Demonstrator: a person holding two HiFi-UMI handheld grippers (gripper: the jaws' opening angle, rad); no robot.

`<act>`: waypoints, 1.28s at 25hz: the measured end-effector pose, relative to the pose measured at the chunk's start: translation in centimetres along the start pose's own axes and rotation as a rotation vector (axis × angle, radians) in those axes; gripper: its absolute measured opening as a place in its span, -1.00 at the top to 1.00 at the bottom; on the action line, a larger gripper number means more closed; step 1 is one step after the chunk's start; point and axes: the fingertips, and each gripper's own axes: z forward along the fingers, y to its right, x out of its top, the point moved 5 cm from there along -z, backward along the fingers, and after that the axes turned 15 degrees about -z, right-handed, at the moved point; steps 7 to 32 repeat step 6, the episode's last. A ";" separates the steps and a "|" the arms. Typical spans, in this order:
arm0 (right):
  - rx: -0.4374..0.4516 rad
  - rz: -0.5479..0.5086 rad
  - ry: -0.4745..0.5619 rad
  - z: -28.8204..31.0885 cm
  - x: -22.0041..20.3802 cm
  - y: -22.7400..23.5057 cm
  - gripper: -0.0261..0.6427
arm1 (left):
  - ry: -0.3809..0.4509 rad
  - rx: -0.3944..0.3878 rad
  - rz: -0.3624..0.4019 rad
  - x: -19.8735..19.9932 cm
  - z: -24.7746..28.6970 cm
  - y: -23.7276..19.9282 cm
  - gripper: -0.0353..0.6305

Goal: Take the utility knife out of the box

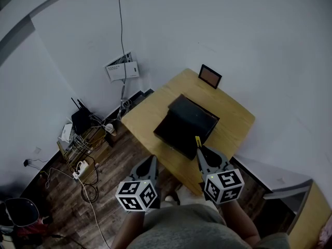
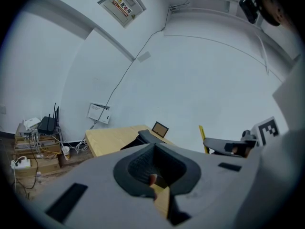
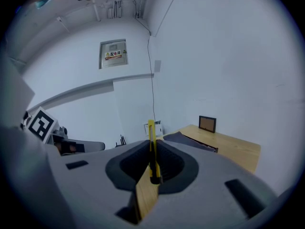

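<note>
Since the yellow utility knife [image 3: 151,147] is what matters, I'll start there: it is out of the box [image 1: 184,123] and clamped in my right gripper [image 3: 152,173], whose jaws press on its lower end from both sides while the slim yellow body stands up past their tips. From the head view, the knife's yellow end [image 1: 197,141] pokes out just ahead of the right gripper [image 1: 201,152] and shows against the near right corner of the box. My left gripper's view catches the same knife [image 2: 203,138] from the side, sticking up from the right gripper against the pale wall. The box is black, with its lid open, and it sits around the middle of the wooden tabletop [image 1: 233,123]. My left gripper [image 1: 150,162] hangs beside the right one, off the near edge of the tabletop and over the wood floor [image 1: 119,160]; its jaws [image 2: 153,175] are drawn together with nothing between them. At the far corner of the tabletop a small dark picture frame [image 1: 210,75] leans against the wall, well apart from the box. To the left, on the floor by the wall, a low shelf holds a black router [image 1: 80,121] and a tangle of cables, with a paper cup [image 1: 109,128] near the tabletop's corner. A white wall panel [image 1: 123,70] hangs above that, with a cable running up from it.
</note>
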 end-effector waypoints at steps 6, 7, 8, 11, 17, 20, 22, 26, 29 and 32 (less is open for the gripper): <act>0.006 -0.004 -0.007 0.6 0.1 -0.1 0.82 | 0.005 0.010 -0.015 0.3 0.1 -0.6 0.88; 0.006 -0.004 -0.007 0.6 0.1 -0.1 0.82 | 0.005 0.010 -0.015 0.3 0.1 -0.6 0.88; 0.006 -0.004 -0.007 0.6 0.1 -0.1 0.82 | 0.005 0.010 -0.015 0.3 0.1 -0.6 0.88; 0.006 -0.004 -0.007 0.6 0.1 -0.1 0.82 | 0.005 0.010 -0.015 0.3 0.1 -0.6 0.88; 0.006 -0.004 -0.007 0.6 0.1 -0.1 0.82 | 0.005 0.010 -0.015 0.3 0.1 -0.6 0.88; 0.006 -0.004 -0.007 0.6 0.1 -0.1 0.82 | 0.005 0.010 -0.015 0.3 0.1 -0.6 0.88; 0.006 -0.004 -0.007 0.6 0.1 -0.1 0.82 | 0.005 0.010 -0.015 0.3 0.1 -0.6 0.88; 0.006 -0.004 -0.007 0.6 0.1 -0.1 0.82 | 0.005 0.010 -0.015 0.3 0.1 -0.6 0.88; 0.006 -0.004 -0.007 0.6 0.1 -0.1 0.82 | 0.005 0.010 -0.015 0.3 0.1 -0.6 0.88; 0.006 -0.004 -0.007 0.6 0.1 -0.1 0.82 | 0.005 0.010 -0.015 0.3 0.1 -0.6 0.88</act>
